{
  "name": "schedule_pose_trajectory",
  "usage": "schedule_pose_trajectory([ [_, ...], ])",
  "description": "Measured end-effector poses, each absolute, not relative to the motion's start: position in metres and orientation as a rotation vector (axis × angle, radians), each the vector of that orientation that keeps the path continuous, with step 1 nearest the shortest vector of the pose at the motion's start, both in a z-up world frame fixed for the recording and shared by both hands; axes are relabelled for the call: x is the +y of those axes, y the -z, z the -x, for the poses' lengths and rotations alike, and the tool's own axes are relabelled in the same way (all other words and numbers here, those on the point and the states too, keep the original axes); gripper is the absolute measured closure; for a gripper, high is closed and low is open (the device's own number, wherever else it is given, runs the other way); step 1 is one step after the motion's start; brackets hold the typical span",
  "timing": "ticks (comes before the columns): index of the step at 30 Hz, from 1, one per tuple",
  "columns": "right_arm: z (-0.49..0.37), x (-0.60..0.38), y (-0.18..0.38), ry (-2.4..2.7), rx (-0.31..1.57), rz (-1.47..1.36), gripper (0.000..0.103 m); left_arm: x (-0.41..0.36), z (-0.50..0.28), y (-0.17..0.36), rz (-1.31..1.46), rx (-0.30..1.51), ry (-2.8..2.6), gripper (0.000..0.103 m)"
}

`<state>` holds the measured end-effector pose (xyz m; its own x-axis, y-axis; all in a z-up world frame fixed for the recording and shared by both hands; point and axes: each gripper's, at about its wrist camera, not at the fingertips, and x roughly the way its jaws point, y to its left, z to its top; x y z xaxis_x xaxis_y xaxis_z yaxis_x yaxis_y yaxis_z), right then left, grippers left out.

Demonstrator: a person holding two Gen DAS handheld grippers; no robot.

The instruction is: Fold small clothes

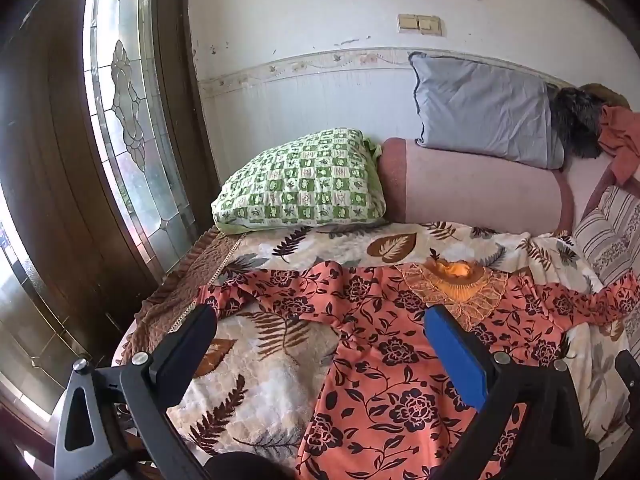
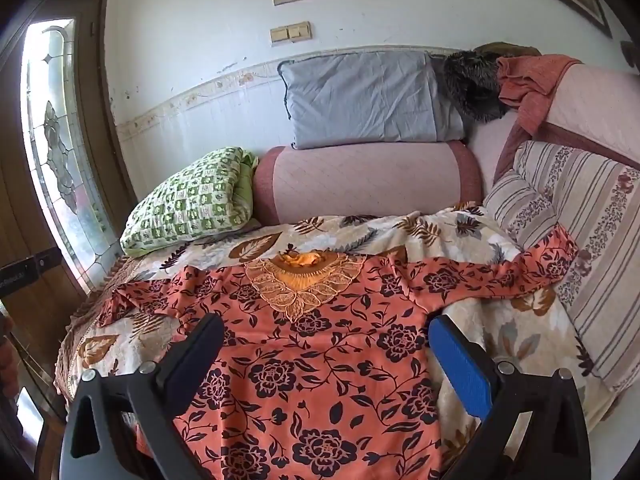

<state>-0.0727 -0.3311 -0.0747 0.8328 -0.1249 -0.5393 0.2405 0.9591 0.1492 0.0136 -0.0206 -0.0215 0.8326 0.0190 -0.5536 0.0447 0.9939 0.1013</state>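
Note:
An orange floral top (image 1: 384,344) (image 2: 320,360) with dark flowers and a gold lace collar (image 2: 298,284) lies spread flat on a leaf-print blanket (image 1: 256,384) (image 2: 512,336), both sleeves stretched out sideways. My left gripper (image 1: 320,320) hovers open above the top's left side, near its left sleeve (image 1: 240,292); nothing is between its fingers. In the right wrist view my right gripper (image 2: 324,326) hangs open over the top's chest, below the collar, also holding nothing. The right sleeve (image 2: 520,268) reaches onto a striped cushion.
A green checked pillow (image 1: 304,184) (image 2: 192,204), a pink bolster (image 1: 476,184) (image 2: 368,176) and a grey pillow (image 1: 484,116) (image 2: 364,100) line the far wall. A striped cushion (image 2: 584,240) stands right. A glass door (image 1: 120,120) is left of the bed edge.

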Motion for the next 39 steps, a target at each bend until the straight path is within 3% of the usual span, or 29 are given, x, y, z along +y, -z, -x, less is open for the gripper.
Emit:
schedule_pose_trajectory([
  [39, 0.012, -0.275, 0.056, 0.137, 0.666, -0.186, 0.0, -0.009, -0.011, 0.033, -0.104, 0.596, 0.0, 0.0],
])
